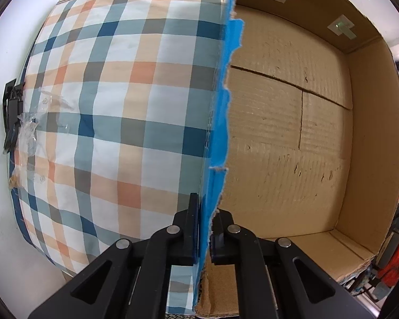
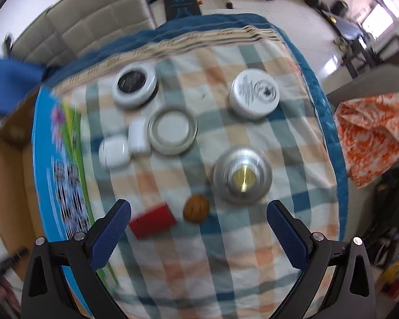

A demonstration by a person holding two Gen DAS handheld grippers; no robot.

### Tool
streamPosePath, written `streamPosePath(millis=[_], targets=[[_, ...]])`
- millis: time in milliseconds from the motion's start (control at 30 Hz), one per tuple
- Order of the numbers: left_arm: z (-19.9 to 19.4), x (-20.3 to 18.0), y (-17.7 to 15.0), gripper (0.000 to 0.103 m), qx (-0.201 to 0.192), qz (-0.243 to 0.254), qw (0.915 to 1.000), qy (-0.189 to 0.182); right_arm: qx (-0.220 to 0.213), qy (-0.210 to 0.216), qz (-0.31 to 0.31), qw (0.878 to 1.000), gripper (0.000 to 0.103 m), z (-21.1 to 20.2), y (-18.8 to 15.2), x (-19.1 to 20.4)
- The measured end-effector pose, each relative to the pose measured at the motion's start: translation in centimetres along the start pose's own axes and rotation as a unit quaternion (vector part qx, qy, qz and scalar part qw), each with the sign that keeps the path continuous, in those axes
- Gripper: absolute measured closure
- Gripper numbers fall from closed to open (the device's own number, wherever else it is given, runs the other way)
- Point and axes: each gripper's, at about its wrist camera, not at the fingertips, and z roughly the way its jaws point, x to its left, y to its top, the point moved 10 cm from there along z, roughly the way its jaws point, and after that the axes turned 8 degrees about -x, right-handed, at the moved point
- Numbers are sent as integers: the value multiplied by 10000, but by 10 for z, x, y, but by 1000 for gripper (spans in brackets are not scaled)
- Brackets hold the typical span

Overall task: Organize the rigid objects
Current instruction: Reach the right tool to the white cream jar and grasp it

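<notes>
Left wrist view, left gripper (image 1: 205, 235) pinching the blue wall (image 1: 220, 122) of the cardboard box (image 1: 284, 138) at 6 o'clock, checked cloth (image 1: 114, 101) at 9 o'clock, right wrist view blurred, right gripper (image 2: 199, 220) spread wide above the cloth, red block (image 2: 153, 222) and brown ball (image 2: 196, 208) between its fingers, silver dome (image 2: 242, 176) at 1 o'clock, white tins (image 2: 254, 94) at 12 o'clock.

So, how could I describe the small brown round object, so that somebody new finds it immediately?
Start at the checked cloth in the right wrist view and find the big silver dome. Just below and left of it lies the brown ball-like object, beside a red block. It is the only brown, round item there.
</notes>
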Motion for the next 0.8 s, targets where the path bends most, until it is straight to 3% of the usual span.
streamPosePath(millis=[233,433,633,700,800], targets=[[1,6,-1,99,-53,-88,9999,-117,-159,-521,1101,9924,0,34,67,-55],[-2,16,-5,98,-57,-326,9987,-393,-70,-748,1526,9854,0,71,93,-72],[-3,20,-5,98,-64,-350,9985,-427,166,-916,1778,9796,1,107,103,-81],[-3,22,-5,98,-67,-376,9982,-452,273,-873,1929,9770,5,117,101,-86],[-3,21,-5,97,-63,-368,9983,-441,475,-779,2101,9734,22,131,98,-87]])
